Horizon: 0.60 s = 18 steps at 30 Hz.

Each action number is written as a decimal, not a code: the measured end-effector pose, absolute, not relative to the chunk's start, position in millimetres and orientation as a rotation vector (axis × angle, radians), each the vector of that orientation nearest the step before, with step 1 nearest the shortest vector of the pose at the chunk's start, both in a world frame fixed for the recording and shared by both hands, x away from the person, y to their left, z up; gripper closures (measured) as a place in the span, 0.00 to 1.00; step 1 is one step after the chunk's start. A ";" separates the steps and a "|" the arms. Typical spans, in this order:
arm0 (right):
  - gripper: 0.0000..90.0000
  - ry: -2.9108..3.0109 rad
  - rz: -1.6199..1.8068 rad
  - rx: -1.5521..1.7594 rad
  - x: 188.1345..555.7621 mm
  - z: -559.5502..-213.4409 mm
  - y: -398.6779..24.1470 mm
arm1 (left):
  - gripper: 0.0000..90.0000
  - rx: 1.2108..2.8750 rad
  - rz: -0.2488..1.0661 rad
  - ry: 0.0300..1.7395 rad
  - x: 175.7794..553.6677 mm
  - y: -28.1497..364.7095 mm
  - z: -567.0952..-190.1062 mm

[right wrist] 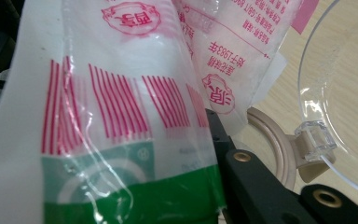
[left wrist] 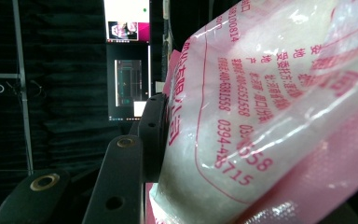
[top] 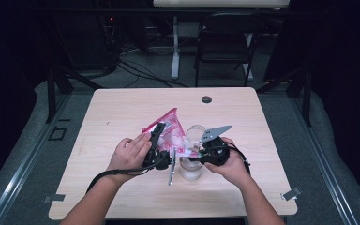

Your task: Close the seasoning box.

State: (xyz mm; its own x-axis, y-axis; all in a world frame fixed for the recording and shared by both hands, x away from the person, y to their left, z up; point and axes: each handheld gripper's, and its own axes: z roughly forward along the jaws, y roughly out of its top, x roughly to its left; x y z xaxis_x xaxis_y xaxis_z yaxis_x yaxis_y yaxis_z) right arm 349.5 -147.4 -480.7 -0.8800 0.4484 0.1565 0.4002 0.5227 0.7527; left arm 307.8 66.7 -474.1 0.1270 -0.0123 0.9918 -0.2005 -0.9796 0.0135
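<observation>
Low centre of the high view: both hands are meeting over the table (top: 122,108). Left gripper (top: 158,140) is standing partly open, jaws clamped on the pink-and-white plastic bag (top: 168,129), which is tilting up toward frame centre. In the left gripper view the bag (left wrist: 270,116) is bulging against the dark jaw at lower left. Right gripper (top: 201,151) is sitting closed down, pinching the bag's lower edge; in the right gripper view the film (right wrist: 121,116) is lying over its jaws. Just under the bag, a clear jar (top: 191,168) is standing with its hinged lid (top: 196,133) open. Farther back, a chair (top: 227,42) is standing beyond the table
</observation>
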 end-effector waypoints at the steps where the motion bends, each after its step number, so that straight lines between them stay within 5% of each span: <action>1: 1.00 2.697 1.302 0.752 349.4 -480.3 -147.7 | 0.72 2.245 1.974 -0.213 307.8 66.7 -474.1; 18: 1.00 2.693 1.317 0.756 350.3 -479.4 -150.8 | 0.72 2.237 1.993 -0.247 305.9 63.3 -470.3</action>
